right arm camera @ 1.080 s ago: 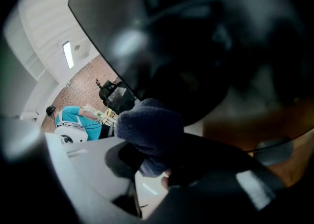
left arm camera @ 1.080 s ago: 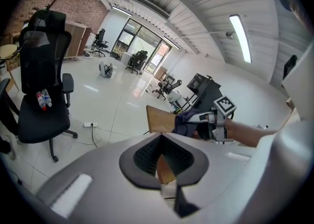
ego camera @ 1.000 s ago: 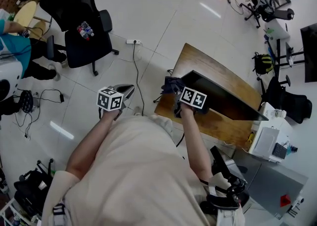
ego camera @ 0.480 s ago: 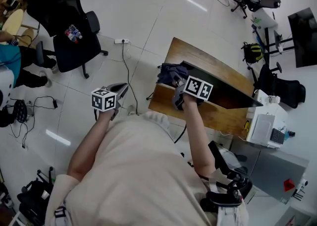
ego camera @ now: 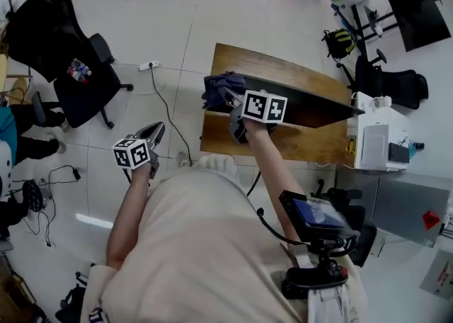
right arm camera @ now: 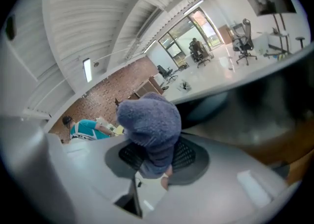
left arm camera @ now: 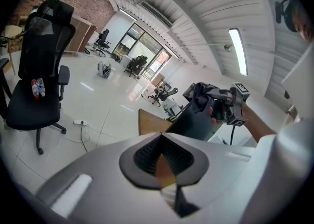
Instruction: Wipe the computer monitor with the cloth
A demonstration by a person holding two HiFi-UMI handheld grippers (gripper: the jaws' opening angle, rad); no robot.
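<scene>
A dark computer monitor [ego camera: 311, 105] stands on a small wooden desk [ego camera: 283, 74]; I see it from above, its top edge running left to right. My right gripper [ego camera: 228, 95] is shut on a blue-grey cloth [ego camera: 216, 86] at the monitor's left end. In the right gripper view the fuzzy cloth [right arm camera: 149, 125] bulges from between the jaws, with the dark screen [right arm camera: 274, 90] close on the right. My left gripper [ego camera: 154, 132] hangs over the floor left of the desk, jaws closed with nothing in them; its view shows the right gripper [left arm camera: 203, 95] and the cloth [left arm camera: 198, 96] against the monitor [left arm camera: 194, 122].
A black office chair [ego camera: 67, 52] stands on the white floor at the left, and a power strip with cable [ego camera: 148, 66] lies near the desk. A white box [ego camera: 375, 146] sits right of the desk. Further chairs and a second monitor [ego camera: 414, 3] stand at the top right.
The right gripper with the cloth has risen from the desk's left corner to the monitor's left end. The head view has swung, and the left gripper has drifted lower left.
</scene>
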